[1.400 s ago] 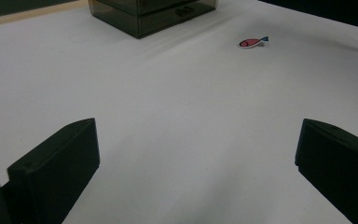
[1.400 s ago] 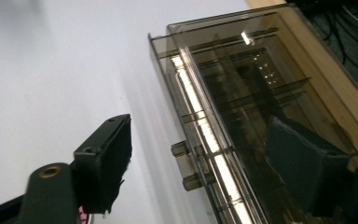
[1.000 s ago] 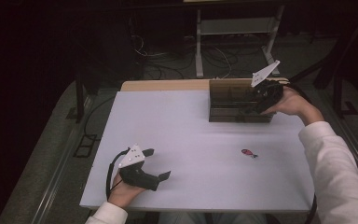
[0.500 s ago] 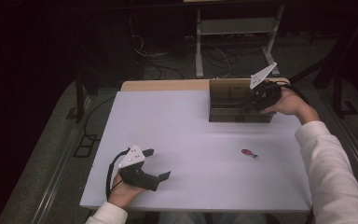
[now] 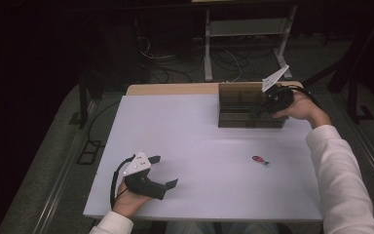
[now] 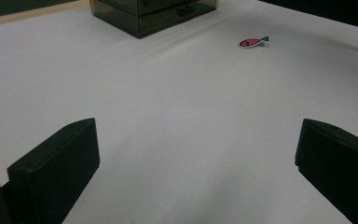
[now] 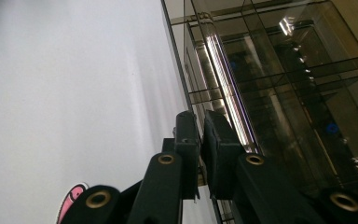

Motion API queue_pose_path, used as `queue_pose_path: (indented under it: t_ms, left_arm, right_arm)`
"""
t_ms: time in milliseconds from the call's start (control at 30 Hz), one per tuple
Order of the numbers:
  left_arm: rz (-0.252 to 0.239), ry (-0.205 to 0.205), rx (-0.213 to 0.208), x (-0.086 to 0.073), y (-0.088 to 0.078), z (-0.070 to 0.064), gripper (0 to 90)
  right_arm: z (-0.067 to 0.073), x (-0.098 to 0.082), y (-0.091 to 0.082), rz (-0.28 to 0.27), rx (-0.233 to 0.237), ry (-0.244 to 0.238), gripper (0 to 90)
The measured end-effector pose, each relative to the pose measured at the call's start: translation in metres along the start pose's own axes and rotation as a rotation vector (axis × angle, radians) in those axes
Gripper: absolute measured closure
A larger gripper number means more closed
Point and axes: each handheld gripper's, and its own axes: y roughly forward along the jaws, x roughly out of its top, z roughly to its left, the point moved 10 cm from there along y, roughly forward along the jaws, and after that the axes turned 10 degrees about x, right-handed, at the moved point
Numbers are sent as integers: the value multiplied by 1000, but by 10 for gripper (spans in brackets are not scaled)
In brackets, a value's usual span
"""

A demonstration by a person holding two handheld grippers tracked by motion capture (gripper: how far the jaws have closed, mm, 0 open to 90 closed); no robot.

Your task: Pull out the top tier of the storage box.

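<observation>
Right gripper view: the right gripper (image 7: 200,119) has just been closing, jaws nearly together at the front of the smoky clear plastic drawer box (image 7: 284,93) at the far right of the white table (image 6: 168,93) (whether they pinch a pull is unclear). Next probably a straight pull outward. The left gripper (image 6: 198,128) rests with jaws apart

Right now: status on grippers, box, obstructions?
Left gripper open, idle. Right gripper just closed at smoked drawer box front; grip unclear. Fish sticker clear.
</observation>
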Motion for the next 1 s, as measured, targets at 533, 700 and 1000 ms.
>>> queue_pose_path:
  t_ms: [533, 700, 1000]
  left_arm:
    - [1, 3, -5, 0, 1, -1, 0]
    - [1, 2, -5, 0, 0, -1, 0]
    - [1, 1, -8, 0, 0, -2, 0]
  right_arm:
    - [7, -1, 0, 20, 27, -60, 867]
    - [11, -2, 1, 31, 31, -66, 871]
    - [21, -4, 2, 19, 34, -75, 873]
